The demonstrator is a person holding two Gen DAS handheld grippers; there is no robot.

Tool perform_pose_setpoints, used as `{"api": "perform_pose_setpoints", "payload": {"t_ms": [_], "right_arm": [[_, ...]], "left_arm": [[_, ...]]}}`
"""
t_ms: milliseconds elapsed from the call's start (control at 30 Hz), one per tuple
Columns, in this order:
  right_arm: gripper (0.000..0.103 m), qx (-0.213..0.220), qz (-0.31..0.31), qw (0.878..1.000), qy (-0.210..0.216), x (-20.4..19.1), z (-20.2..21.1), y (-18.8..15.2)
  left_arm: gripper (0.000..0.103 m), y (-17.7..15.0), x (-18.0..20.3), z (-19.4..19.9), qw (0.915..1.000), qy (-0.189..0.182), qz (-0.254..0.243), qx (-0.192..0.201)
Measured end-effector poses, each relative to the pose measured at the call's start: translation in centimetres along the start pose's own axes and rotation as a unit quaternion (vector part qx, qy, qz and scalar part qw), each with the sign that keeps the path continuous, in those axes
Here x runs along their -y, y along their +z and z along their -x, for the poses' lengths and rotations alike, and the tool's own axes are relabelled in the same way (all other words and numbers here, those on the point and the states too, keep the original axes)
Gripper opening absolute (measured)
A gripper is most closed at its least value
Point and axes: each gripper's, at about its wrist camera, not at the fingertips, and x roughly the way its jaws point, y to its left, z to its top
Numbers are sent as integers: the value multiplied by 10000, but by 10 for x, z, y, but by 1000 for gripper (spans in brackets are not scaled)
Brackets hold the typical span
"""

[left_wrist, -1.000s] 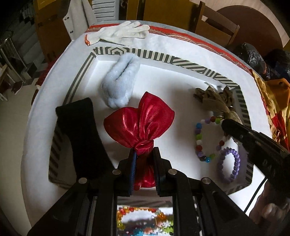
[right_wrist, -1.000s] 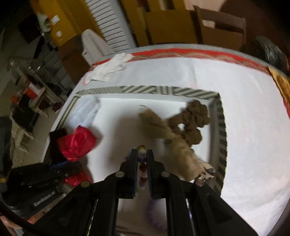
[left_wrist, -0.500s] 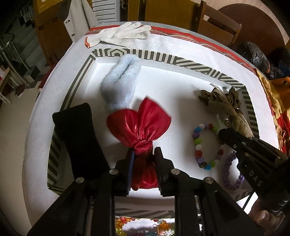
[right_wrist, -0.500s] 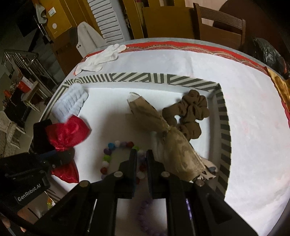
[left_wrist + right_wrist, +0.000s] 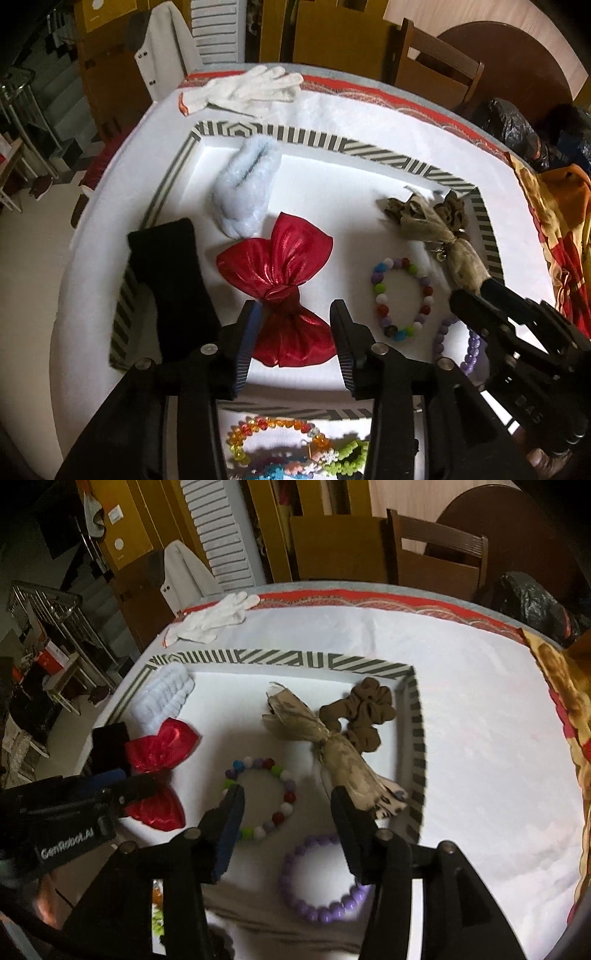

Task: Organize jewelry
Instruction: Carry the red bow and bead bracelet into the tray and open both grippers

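A striped-rim white tray (image 5: 369, 149) (image 5: 280, 661) holds a red satin bow (image 5: 280, 280) (image 5: 162, 753), a multicolour bead bracelet (image 5: 400, 299) (image 5: 258, 794), a purple bead bracelet (image 5: 458, 343) (image 5: 321, 882), a tan fabric bow (image 5: 439, 236) (image 5: 332, 749), a brown scrunchie (image 5: 362, 712), a pale blue fluffy clip (image 5: 243, 192) (image 5: 162, 698) and a black band (image 5: 166, 280). My left gripper (image 5: 295, 332) is open, its fingers either side of the red bow. My right gripper (image 5: 284, 823) is open above the two bracelets.
A white work glove (image 5: 243, 90) (image 5: 214, 616) lies on the white cloth behind the tray. More coloured bead bracelets (image 5: 288, 450) lie on the near side of the tray. Wooden chairs (image 5: 436, 557) stand beyond the table.
Both grippers have opened. The left one let go of the red bow, which now lies on the tray. The right one let go of the multicolour bracelet and drew back.
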Motion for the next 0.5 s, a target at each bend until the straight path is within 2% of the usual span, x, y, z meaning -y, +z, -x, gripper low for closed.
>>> {"api": "perform_pose_setpoints", "payload": {"t_ms": [300, 500], "right_arm": [[58, 241, -203, 9995, 49, 6, 42, -24], [62, 431, -130, 9990, -65, 5, 67, -38]], "left_arm": [[45, -16, -1, 31, 9996, 91, 5, 273], [45, -32, 5, 53, 9988, 187, 26, 453]]}}
